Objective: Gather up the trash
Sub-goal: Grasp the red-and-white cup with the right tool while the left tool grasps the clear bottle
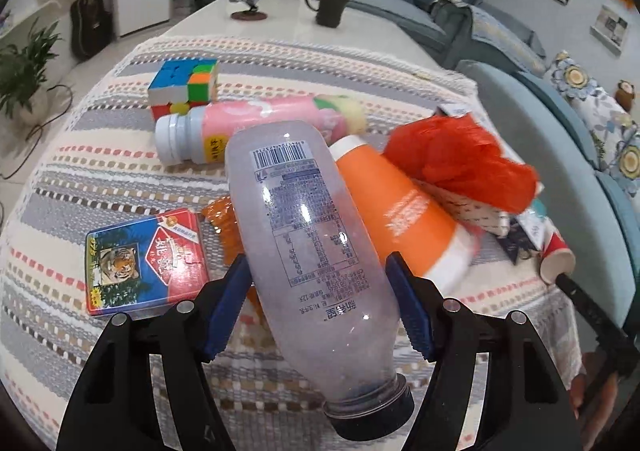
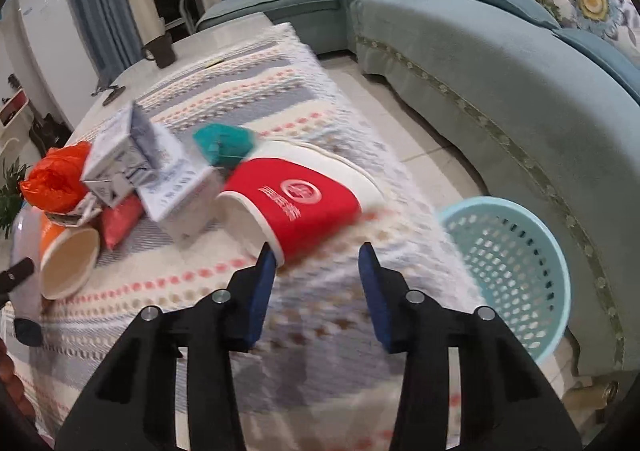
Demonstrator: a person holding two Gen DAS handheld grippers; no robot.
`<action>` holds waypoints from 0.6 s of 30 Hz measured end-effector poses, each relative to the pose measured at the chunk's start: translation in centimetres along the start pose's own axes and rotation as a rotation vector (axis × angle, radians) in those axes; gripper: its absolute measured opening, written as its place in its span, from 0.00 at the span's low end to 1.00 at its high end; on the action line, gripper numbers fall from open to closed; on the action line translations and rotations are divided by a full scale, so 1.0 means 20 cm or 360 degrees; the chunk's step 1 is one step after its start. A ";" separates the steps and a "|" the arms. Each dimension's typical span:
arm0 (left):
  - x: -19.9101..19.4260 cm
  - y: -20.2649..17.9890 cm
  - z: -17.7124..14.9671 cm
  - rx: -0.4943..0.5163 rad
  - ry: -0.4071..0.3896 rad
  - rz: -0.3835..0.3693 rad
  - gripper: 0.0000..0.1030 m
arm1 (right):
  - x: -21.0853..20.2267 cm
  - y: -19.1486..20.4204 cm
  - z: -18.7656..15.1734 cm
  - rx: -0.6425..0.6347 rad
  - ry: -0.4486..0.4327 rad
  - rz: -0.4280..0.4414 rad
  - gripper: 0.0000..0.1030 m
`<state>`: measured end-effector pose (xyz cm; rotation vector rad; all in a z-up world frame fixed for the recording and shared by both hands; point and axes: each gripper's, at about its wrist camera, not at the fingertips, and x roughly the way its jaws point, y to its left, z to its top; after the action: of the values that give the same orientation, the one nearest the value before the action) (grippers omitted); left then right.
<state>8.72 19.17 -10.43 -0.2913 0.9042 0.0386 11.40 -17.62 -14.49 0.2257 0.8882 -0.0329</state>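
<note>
Left tongs (image 1: 318,267) around bottle (image 1: 308,251).

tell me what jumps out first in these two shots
In the left wrist view, a clear empty bottle fills the frame, clamped between the left gripper's jaws above the striped tablecloth. In the right wrist view, a red paper cup lies tipped just ahead of the open right gripper, with a pale blue basket on the floor.

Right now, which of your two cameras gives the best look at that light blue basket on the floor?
The right wrist view. It shows the light blue basket on the floor between the table edge and the sofa, with its perforated wall and open top visible. The left wrist view does not show it at all.
</note>
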 end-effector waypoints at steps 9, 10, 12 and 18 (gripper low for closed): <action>-0.09 -0.09 0.00 0.0069 -0.0106 -0.0112 0.65 | -0.10 -0.11 0.03 0.0102 -0.0048 0.0126 0.75; -0.10 -0.10 0.00 0.0077 -0.0114 -0.0120 0.65 | -0.10 -0.09 0.04 0.0097 -0.0062 0.0131 0.77; -0.12 -0.12 0.00 0.0097 -0.0139 -0.0144 0.65 | -0.09 -0.04 0.07 0.0060 -0.0077 0.0107 0.78; -0.14 -0.17 -0.03 0.0152 -0.0161 -0.0174 0.65 | 0.05 0.03 0.13 0.0086 0.0009 0.0109 0.82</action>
<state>7.07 16.09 -7.76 -0.2469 0.7864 -0.0899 14.06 -17.48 -13.66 0.3065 0.8854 0.0072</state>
